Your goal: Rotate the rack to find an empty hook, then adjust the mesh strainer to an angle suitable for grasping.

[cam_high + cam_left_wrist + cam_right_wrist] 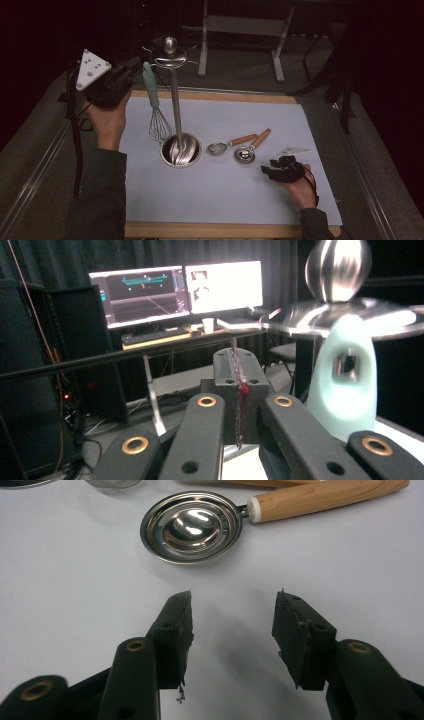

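A steel utensil stand rises from a round base on the white mat. A whisk with a mint handle hangs from its top disc. My left gripper is held high, just left of that handle, its jaws shut with nothing between them. In the left gripper view the shut left gripper has the mint handle just to its right, apart from the jaws, under the stand's knob. My right gripper rests low and open, and the right gripper points at a wooden-handled steel scoop.
A small strainer with a wooden handle lies left of the scoop. A grey metal frame stands beyond the table. Two lit monitors sit on a desk in the dark background. A wooden edge borders the mat in front.
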{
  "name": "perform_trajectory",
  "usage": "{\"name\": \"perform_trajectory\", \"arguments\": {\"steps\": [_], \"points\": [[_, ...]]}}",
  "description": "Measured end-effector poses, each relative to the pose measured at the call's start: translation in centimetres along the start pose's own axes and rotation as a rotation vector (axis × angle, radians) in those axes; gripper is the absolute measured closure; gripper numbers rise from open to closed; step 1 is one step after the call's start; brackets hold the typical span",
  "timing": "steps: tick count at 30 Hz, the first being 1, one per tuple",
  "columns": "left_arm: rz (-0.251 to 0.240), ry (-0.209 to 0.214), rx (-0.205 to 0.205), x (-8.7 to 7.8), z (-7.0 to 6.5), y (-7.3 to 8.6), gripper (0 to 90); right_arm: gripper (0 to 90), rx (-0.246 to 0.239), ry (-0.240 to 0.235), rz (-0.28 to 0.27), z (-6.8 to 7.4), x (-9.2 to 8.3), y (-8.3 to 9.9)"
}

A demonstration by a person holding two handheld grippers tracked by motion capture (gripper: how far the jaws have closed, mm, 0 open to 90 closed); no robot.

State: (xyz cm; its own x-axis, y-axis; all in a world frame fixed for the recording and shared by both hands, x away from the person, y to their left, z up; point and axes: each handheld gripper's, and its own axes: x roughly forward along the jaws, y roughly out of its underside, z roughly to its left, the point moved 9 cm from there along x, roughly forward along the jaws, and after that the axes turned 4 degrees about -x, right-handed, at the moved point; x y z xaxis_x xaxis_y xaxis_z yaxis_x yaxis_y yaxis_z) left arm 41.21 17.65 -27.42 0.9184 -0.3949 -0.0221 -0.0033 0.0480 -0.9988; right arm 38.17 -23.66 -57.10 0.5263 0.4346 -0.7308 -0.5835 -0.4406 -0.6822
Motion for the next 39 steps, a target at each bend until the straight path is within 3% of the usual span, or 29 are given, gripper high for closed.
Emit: {"name": "perform_trajectory", "arguments": {"steps": [7, 15, 26, 31, 33, 35, 36, 39], "points": [[0.061, 0.006, 0.022, -0.7, 0.0, 1.9, 89.7, 50.2, -0.005, 0.001, 0.001, 0.0, -0.1, 0.0], [0.16, 0.006, 0.043, -0.9, 0.3, 5.5, 89.5, 50.1, 0.003, 0.006, -0.005, -0.3, -0.3, 0.1], [0.22, 0.013, 0.01, -1.3, 0.4, 9.3, 88.3, 50.1, 0.005, 0.006, -0.009, -0.3, -0.4, 0.0], [0.276, 0.009, 0.001, -1.7, 0.2, 12.5, 87.3, 50.2, 0.006, 0.005, -0.006, -0.3, -0.3, 0.1], [0.29, 0.007, 0.003, -1.7, 0.2, 13.1, 86.9, 50.2, 0.006, 0.005, -0.008, -0.3, -0.3, 0.0], [0.305, 0.006, -0.019, -2.1, 0.0, 14.9, 86.0, 50.1, 0.003, 0.005, -0.01, -0.2, -0.3, 0.0], [0.305, 0.006, -0.019, -2.1, 0.0, 14.9, 85.8, 50.1, 0.003, 0.005, -0.01, -0.2, -0.3, 0.0], [0.342, 0.007, -0.028, -2.5, -0.4, 17.5, 85.2, 50.2, 0.003, 0.006, -0.007, -0.3, -0.3, 0.1]]}}
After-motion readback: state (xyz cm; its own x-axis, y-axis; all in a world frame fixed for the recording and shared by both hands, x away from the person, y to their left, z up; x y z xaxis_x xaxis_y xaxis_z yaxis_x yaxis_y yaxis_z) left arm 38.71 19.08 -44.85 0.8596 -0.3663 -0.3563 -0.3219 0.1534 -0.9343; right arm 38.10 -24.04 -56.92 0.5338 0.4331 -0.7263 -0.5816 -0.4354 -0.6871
